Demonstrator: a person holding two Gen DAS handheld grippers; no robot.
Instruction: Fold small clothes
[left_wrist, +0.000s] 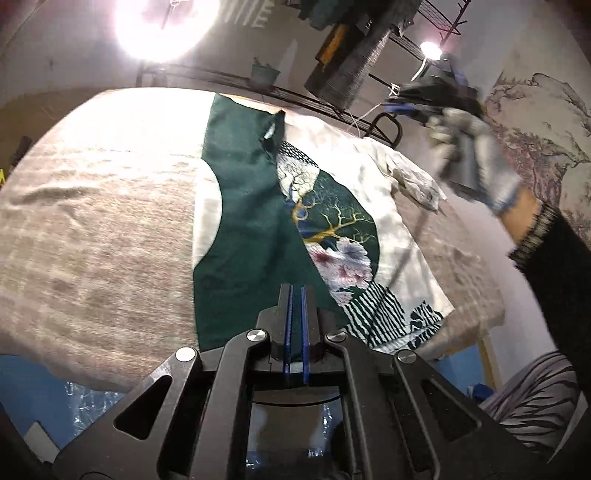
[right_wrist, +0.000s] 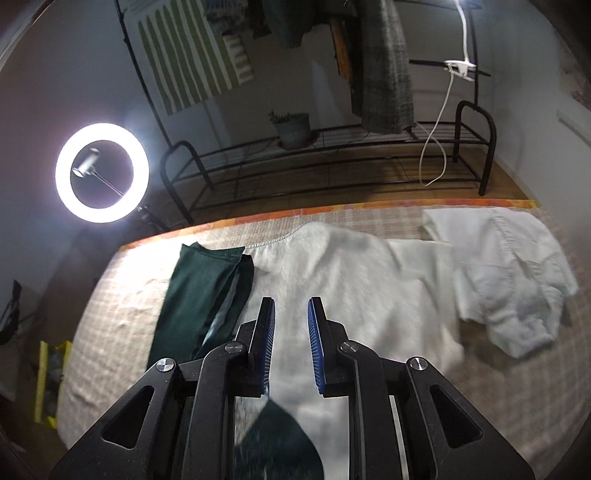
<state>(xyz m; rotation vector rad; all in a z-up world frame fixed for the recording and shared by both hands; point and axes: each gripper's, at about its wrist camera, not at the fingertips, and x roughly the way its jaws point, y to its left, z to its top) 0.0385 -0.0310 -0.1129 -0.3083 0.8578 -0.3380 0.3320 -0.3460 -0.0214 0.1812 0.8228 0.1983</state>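
Observation:
A green and white shirt (left_wrist: 258, 221) with a tree and flower print lies flat on the cloth-covered table (left_wrist: 92, 229), its green side folded over the print. My left gripper (left_wrist: 297, 291) hovers over the shirt's near hem with its jaws shut; no cloth shows pinched between them. A gloved hand (left_wrist: 480, 158) holds my right gripper (left_wrist: 406, 101) blurred at the upper right, off the shirt. In the right wrist view my right gripper (right_wrist: 291, 306) stands open with nothing between its fingers, above the shirt's pale part (right_wrist: 351, 266) and beside its green fold (right_wrist: 199, 291).
A crumpled white garment (right_wrist: 509, 280) lies at the table's far right, the same crumpled white garment (left_wrist: 413, 177) beyond the shirt. Behind the table stand a black metal rack (right_wrist: 332, 155) with a plant pot (right_wrist: 293, 129) and a lit ring light (right_wrist: 101, 173).

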